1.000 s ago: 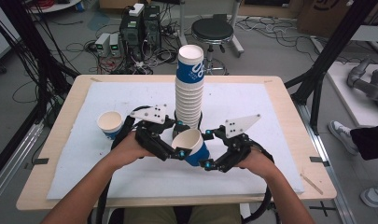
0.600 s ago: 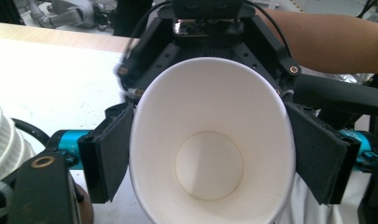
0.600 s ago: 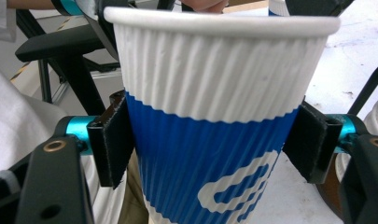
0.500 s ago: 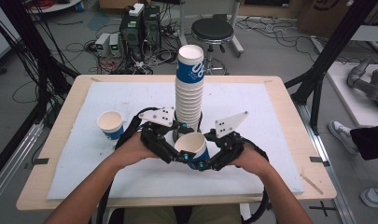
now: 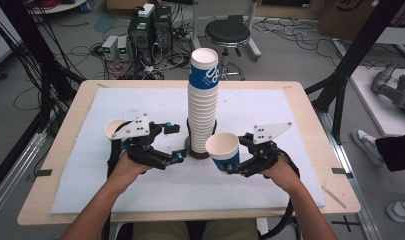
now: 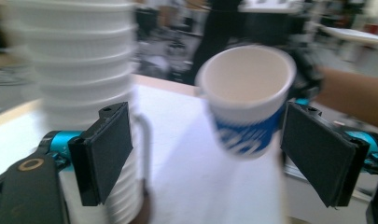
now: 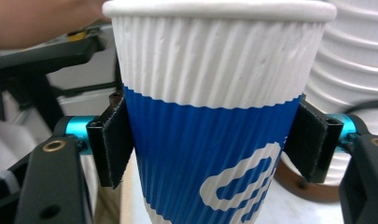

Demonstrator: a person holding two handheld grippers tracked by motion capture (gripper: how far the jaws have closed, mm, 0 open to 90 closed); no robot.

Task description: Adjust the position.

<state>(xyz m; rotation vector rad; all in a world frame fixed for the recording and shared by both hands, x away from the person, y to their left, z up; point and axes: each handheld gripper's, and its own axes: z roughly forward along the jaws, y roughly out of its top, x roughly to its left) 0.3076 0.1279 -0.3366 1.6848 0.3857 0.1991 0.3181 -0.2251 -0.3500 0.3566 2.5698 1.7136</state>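
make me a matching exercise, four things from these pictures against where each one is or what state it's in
Things:
1. tall cup stack
2. single cup
3. left gripper
4. stool

States or places:
a. on the floor beyond the table
b. open, holding nothing
c. clamped in the right gripper
d. standing at the middle of the table

Pairs: 1-d, 2-c, 3-b, 4-a

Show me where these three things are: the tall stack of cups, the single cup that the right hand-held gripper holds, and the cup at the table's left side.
tall stack of cups (image 5: 202, 107): high view, ribbed middle.
held cup (image 7: 214, 140): right gripper view, blue band.
left cup (image 5: 111, 127): high view, open rim.
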